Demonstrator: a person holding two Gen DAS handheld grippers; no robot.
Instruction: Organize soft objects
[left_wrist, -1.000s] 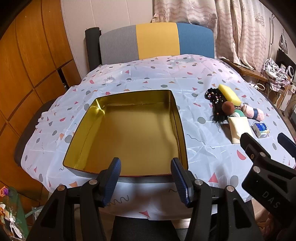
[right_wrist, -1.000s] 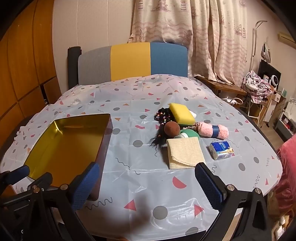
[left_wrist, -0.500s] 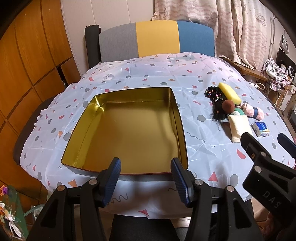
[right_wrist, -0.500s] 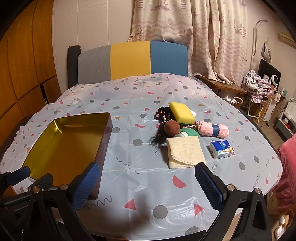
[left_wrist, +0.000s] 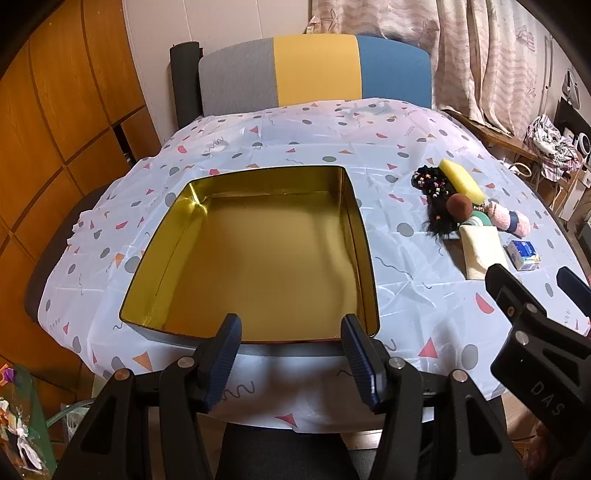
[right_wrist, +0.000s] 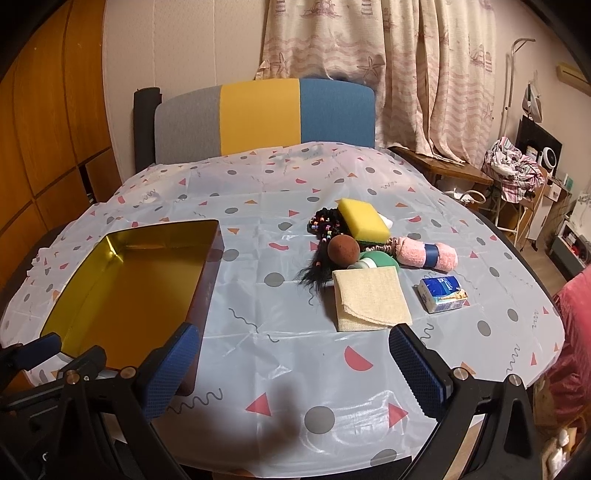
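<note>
Both claws hang spread and empty above the near edge of the table. The left gripper (left_wrist: 291, 349) sits over the near wall of the gold tin (left_wrist: 258, 258), and the right gripper (right_wrist: 295, 365) faces the cluster of soft things, well apart from the tin.

The cluster is tight, and that is the likely trouble. The yellow sponge (right_wrist: 364, 218) rests on the black beaded hair piece (right_wrist: 325, 229); the brown ball (right_wrist: 343, 251) touches both the hair and the green item (right_wrist: 376, 260). A pinch on any one could drag its neighbour, and the ball may roll off across the slick tablecloth (right_wrist: 295, 314). The folded cream cloth (right_wrist: 371, 302) lies flat (little for the pads to catch), so a grab could bunch the tablecloth instead. The pink rolled towel (right_wrist: 424, 256) could unroll if its blue band slips.

Writing: the right gripper's body reads "DAS" in the left wrist view. The blue tissue pack (right_wrist: 443, 293) carries print too small to read.
</note>
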